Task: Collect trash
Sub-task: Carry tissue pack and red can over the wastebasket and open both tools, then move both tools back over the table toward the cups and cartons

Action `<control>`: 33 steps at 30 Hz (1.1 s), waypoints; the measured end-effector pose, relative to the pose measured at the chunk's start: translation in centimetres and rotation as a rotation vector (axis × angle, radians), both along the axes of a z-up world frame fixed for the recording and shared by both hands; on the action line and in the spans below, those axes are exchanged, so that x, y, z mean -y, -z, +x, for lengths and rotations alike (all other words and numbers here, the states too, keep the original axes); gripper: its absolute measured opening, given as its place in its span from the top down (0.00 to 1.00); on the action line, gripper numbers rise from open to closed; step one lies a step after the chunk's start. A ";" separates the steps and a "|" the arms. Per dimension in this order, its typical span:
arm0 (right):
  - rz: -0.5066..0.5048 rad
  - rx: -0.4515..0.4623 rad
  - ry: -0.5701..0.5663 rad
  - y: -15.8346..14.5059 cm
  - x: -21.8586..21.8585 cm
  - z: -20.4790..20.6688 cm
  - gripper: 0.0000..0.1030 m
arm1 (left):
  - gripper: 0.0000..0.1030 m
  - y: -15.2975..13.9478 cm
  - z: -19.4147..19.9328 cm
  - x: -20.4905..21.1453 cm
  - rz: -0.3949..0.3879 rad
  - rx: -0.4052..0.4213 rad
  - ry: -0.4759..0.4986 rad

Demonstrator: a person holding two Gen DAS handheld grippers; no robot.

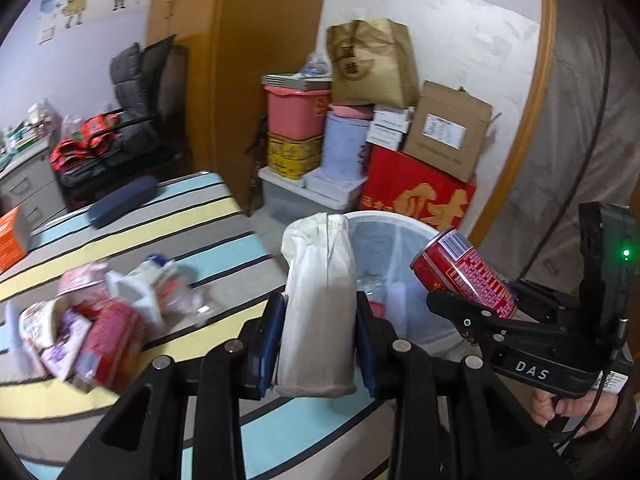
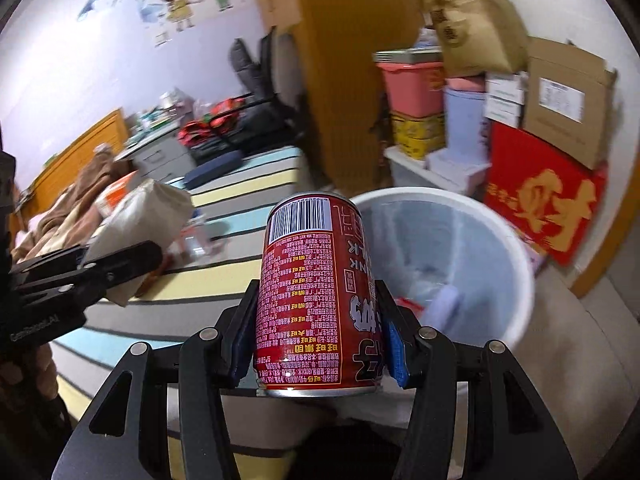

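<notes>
Near bin [image 2: 520, 280] rim, we carry trash: left gripper [image 1: 320, 332] clamps white pack [image 1: 320, 300], right gripper [image 2: 320, 336] clamps red can [image 2: 316, 292]. Next: we move over bin, release.

**Striped bed and what lies on it**

A bed covered in a sheet striped blue, yellow and grey [image 1: 168, 240] carries a blurred heap of crumpled wrappers and red-and-white cartons [image 1: 92, 320], possibly snack packaging. Further back lie a dark navy oblong case [image 1: 122, 200] and an orange box [image 1: 12, 240] at the edge. A brown blanket [image 2: 76, 200] is bunched on the far side.
</notes>
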State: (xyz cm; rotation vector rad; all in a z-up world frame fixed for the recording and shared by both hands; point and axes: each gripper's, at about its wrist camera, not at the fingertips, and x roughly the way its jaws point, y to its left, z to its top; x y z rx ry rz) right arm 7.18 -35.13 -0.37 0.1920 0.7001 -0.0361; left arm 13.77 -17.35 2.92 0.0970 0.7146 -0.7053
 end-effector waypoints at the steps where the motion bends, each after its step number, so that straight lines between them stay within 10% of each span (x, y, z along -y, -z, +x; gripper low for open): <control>1: -0.003 -0.006 0.012 0.1 0.3 -0.1 0.47 | 0.66 0.0 0.2 0.7 -0.003 -0.007 0.011; 19: -0.031 -0.149 0.121 2.7 5.3 2.5 0.47 | 0.64 3.5 3.2 9.0 0.033 -0.116 0.119; 26: -0.035 -0.163 0.124 3.0 5.9 2.9 0.47 | 0.39 4.1 3.8 9.3 0.023 -0.129 0.113; 33: -0.039 -0.154 0.135 2.7 5.8 2.8 0.36 | 0.39 4.0 4.0 8.3 0.014 -0.132 0.095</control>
